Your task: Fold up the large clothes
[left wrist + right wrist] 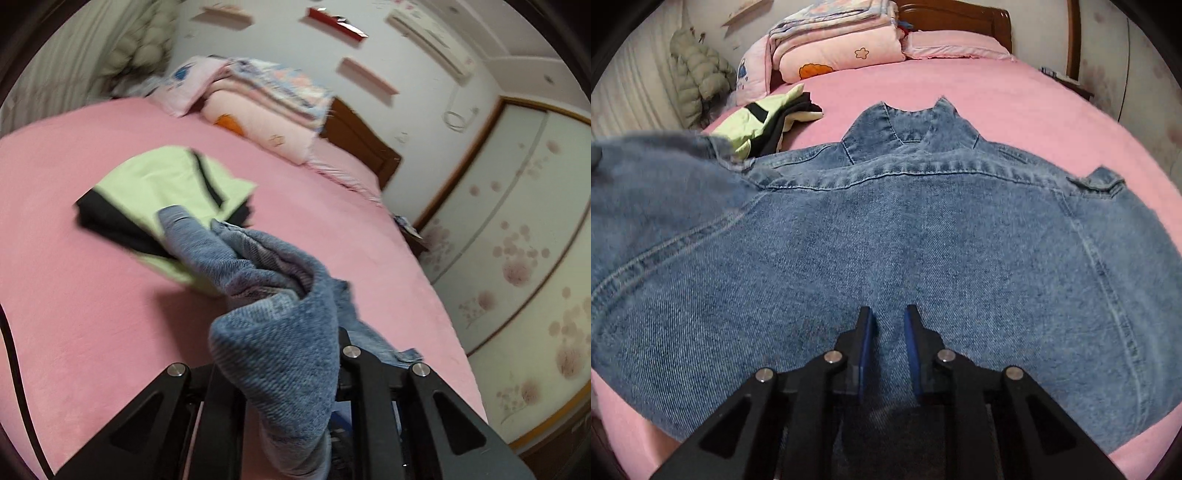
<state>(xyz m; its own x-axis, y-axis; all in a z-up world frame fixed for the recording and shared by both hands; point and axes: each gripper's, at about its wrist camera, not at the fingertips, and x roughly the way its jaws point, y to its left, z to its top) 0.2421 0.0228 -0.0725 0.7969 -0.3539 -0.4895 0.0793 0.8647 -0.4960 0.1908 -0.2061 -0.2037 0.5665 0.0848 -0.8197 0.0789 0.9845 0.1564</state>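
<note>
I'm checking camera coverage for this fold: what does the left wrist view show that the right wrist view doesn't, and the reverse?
Only the left wrist view: the left gripper shut on a bunched sleeve of the denim jacket, the air conditioner, the wardrobe doors.
Only the right wrist view: the jacket's spread back and collar, the right gripper above it.
Both: pink bed, green-and-black garment, stacked quilts.

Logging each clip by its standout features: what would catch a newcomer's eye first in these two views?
The big blue denim jacket spread back-up across the pink bed sheet, collar toward the headboard, dominates the right wrist view. In the left wrist view, a bunched fold of that denim hangs from the left gripper, whose jaws are shut on it. Behind lies a folded lime-green and black garment, with stacked pastel quilts at the head of the bed.
</note>
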